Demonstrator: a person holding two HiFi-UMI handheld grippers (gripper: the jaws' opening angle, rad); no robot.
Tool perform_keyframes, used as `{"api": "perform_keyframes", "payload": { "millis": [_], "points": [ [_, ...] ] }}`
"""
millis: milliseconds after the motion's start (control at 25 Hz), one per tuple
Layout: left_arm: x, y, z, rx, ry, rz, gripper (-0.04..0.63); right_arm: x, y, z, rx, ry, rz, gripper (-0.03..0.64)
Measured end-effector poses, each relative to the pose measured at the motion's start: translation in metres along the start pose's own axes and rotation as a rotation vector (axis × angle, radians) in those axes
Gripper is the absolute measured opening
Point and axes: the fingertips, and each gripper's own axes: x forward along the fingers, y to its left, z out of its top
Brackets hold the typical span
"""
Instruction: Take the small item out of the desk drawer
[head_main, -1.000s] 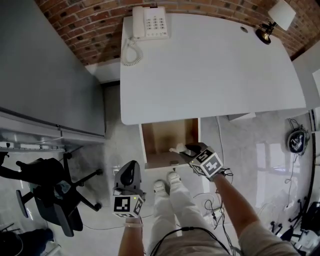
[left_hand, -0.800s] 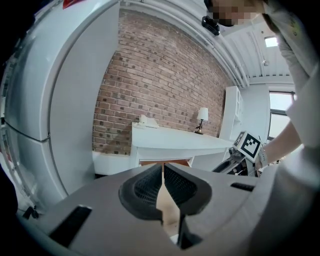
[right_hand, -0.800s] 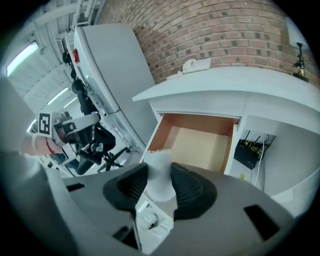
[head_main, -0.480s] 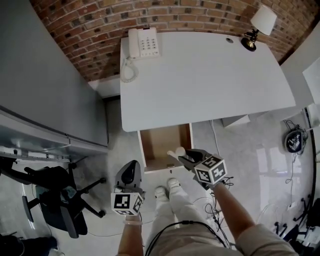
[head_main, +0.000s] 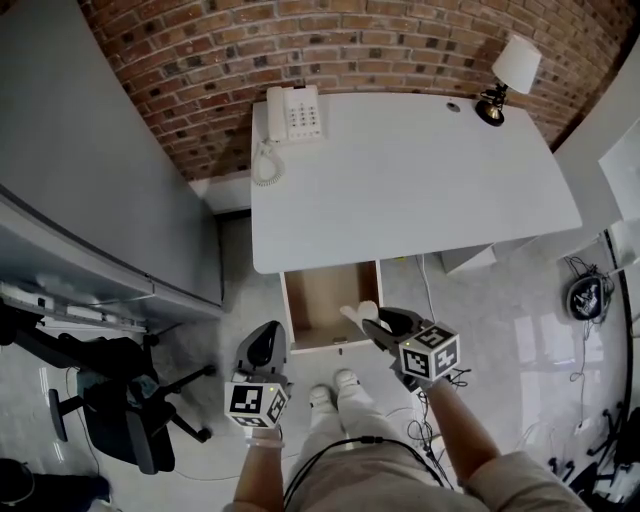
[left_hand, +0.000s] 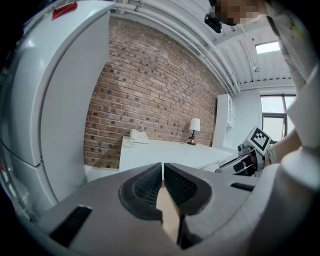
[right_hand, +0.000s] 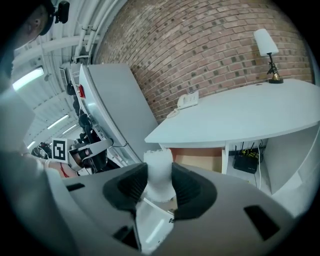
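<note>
Small item (right_hand: 159, 162) is pinched in your right hand-held gripper (right_hand: 159, 184), with the open drawer (head_main: 318, 295) just below and ahead. Hold pressure steady and lift straight clear. Your left hand-held gripper (left_hand: 163, 175) is pressed together, empty.

Right claw (head_main: 369, 322) with white piece (head_main: 358, 312), higher

Item (right_hand: 159, 172): small, white, waisted, notched top (rook-like); upright, clamped in the right gripper (right_hand: 160, 184), held clear above the drawer (head_main: 318, 297); drawer: open, bare wooden interior.
</note>
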Motion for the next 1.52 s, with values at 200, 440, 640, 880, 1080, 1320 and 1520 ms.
{"api": "perform_keyframes", "payload": {
  "millis": [200,440,640,880,1080,1320,1520],
  "points": [
    [-0.008,0.001,0.015,0.004,-0.021,0.006,0.017,-0.013,0.007,0.017,-0.005,-0.049,-0.005,0.159],
    [-0.020,0.005,0.030,0.004,-0.045,0.025,0.017,-0.023,0.018,0.033,-0.020,-0.099,-0.009,0.158],
    [-0.028,0.007,0.040,0.003,-0.063,0.039,0.017,-0.031,0.025,0.043,-0.029,-0.141,-0.010,0.158],
    [-0.036,0.010,0.053,0.006,-0.086,0.051,0.017,-0.040,0.032,0.056,-0.023,-0.191,-0.006,0.158],
    [-0.041,0.015,0.068,0.010,-0.117,0.064,0.017,-0.047,0.037,0.067,-0.030,-0.232,-0.011,0.158],
    [-0.046,0.020,0.085,0.034,-0.145,0.075,0.017,-0.055,0.039,0.081,-0.047,-0.275,-0.024,0.158],
    [-0.051,0.026,0.094,0.037,-0.165,0.088,0.017,-0.063,0.038,0.092,-0.078,-0.306,-0.047,0.158]
  ]
}}
